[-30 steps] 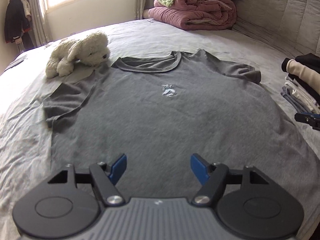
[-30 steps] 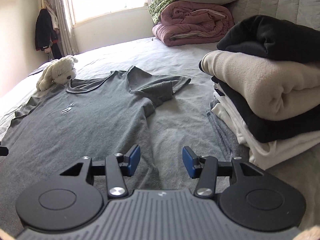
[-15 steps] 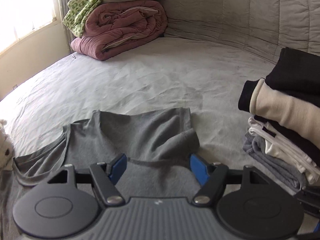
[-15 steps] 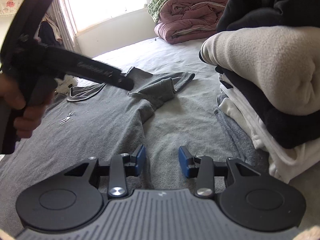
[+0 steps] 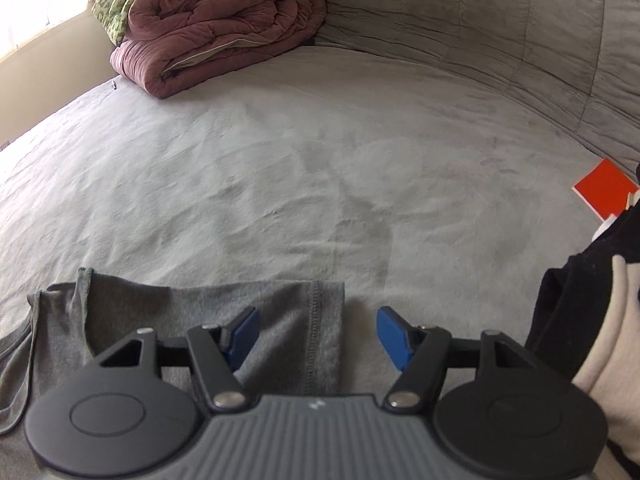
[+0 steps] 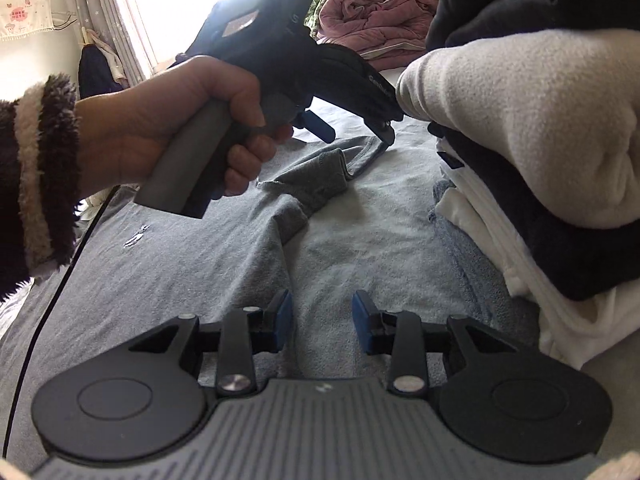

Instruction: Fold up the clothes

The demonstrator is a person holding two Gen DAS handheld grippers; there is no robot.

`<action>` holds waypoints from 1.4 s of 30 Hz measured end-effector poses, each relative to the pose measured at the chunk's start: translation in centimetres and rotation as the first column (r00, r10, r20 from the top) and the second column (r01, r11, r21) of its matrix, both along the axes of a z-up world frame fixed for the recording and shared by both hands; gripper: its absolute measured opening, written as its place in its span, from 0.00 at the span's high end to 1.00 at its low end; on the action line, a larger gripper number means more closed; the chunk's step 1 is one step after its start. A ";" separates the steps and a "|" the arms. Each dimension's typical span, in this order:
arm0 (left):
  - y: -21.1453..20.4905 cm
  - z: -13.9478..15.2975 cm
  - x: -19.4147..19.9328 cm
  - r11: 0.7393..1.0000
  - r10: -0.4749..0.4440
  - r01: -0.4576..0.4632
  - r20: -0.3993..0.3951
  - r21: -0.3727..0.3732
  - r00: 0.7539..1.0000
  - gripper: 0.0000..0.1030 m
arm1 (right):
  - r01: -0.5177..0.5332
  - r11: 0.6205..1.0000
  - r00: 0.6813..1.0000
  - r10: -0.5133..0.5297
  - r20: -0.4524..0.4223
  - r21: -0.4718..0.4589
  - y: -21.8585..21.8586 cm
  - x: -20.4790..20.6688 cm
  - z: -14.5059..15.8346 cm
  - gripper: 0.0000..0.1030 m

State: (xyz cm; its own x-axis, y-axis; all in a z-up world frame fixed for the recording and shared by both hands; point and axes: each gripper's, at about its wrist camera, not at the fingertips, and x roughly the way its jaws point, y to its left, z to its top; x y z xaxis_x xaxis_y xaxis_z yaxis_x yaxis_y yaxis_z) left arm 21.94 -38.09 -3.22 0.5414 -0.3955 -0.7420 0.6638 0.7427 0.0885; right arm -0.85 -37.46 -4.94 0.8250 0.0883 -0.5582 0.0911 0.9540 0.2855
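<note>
A grey T-shirt (image 6: pixel 192 272) lies flat on the bed, chest side up. Its right sleeve (image 5: pixel 280 312) reaches under my left gripper (image 5: pixel 316 334), and the hem sits between the blue pads (image 5: pixel 240 332). Those jaws are closing, and neither pad presses the cloth. In the right wrist view a hand (image 6: pixel 168 120) holds the left gripper (image 6: pixel 352 136) just above the bunched sleeve (image 6: pixel 320 172). My right gripper (image 6: pixel 323 318) hangs low over the shirt's side edge. Its jaws are closing too, with nothing pinched between them.
A tall stack of folded clothes (image 6: pixel 520 120) stands close on the right, also at the edge of the left wrist view as a stack (image 5: pixel 580 320). A rolled pink duvet (image 5: pixel 220 28) lies at the far end by the quilted headboard (image 5: pixel 500 40). An orange flat item (image 5: pixel 604 192) lies beside the stack.
My left gripper swung right from over the shirt's body to its right sleeve and narrowed slightly. The right gripper barely moved, its jaws narrowed, and the hand holding the left gripper came into its view.
</note>
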 end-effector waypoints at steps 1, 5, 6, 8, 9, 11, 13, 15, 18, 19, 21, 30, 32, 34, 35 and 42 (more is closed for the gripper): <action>-0.1 -0.4 0.1 1.000 0.010 -0.010 0.011 0.010 1.000 0.48 | -0.001 1.000 1.000 0.001 0.001 0.000 0.0 -0.1 0.0 0.66; 0.2 -1.1 0.6 0.999 0.031 -0.031 0.014 -0.020 0.999 0.97 | -0.005 1.000 1.000 0.005 0.004 0.011 -0.3 -0.4 0.2 0.67; 0.3 -0.7 0.5 0.998 0.046 -0.045 0.025 -0.041 0.999 0.98 | 0.000 1.000 1.000 0.000 0.006 0.024 -0.6 -0.5 0.4 0.68; 0.6 0.4 0.4 0.993 0.070 -0.064 0.057 -0.097 0.996 0.98 | 0.013 0.999 1.000 -0.014 0.012 0.052 -1.2 -0.7 0.5 0.68; 0.8 1.1 0.4 0.989 0.084 -0.074 0.075 -0.124 0.994 0.98 | 0.020 0.998 1.000 -0.021 0.013 0.062 -1.4 -0.8 0.6 0.68; 1.2 2.5 0.5 0.980 0.110 -0.091 0.101 -0.175 0.989 0.98 | 0.025 0.996 1.000 -0.026 0.005 0.080 -1.7 -0.7 0.6 0.68; 1.9 3.7 0.5 0.971 0.132 -0.104 0.121 -0.215 0.984 0.98 | 0.030 0.995 1.000 -0.030 -0.004 0.097 -2.0 -0.7 0.6 0.68; 2.5 4.9 0.6 0.960 0.152 -0.114 0.137 -0.254 0.979 0.98 | 0.030 0.994 1.000 -0.029 -0.006 0.106 -1.9 -0.7 0.7 0.68; 3.7 6.4 1.1 0.941 0.182 -0.134 0.130 -0.312 0.975 0.99 | 0.021 0.993 1.000 -0.020 -0.004 0.119 -2.0 -0.7 0.8 0.68; 4.1 6.8 1.2 0.933 0.191 -0.140 0.126 -0.332 0.973 0.99 | 0.018 0.992 1.000 -0.018 -0.005 0.129 -2.1 -0.7 0.8 0.68; 4.9 7.4 1.6 0.917 0.212 -0.157 0.115 -0.368 0.970 0.99 | 0.019 0.989 1.000 -0.018 -0.009 0.144 -2.2 -0.7 0.7 0.68; 5.9 7.1 2.5 0.878 0.256 -0.211 0.049 -0.430 0.965 0.99 | -0.002 0.995 1.000 0.003 -0.007 0.095 -1.9 -0.9 0.4 0.67; 5.9 7.0 2.5 0.872 0.259 -0.216 0.038 -0.439 0.965 0.99 | -0.010 0.991 1.000 0.010 0.004 0.135 -2.4 -0.4 0.1 0.67; 6.0 7.1 2.3 0.870 0.258 -0.218 0.033 -0.442 0.965 0.99 | -0.026 0.978 1.000 0.023 0.017 0.208 -2.2 0.6 0.3 0.67; 6.0 7.3 2.3 0.870 0.257 -0.216 0.033 -0.443 0.966 0.99 | -0.029 0.969 1.000 0.025 0.019 0.246 -2.5 0.9 0.1 0.67; 5.8 7.9 2.4 0.874 0.255 -0.213 0.038 -0.436 0.966 0.99 | -0.035 0.903 0.999 0.028 0.023 0.428 -4.1 2.0 -1.1 0.74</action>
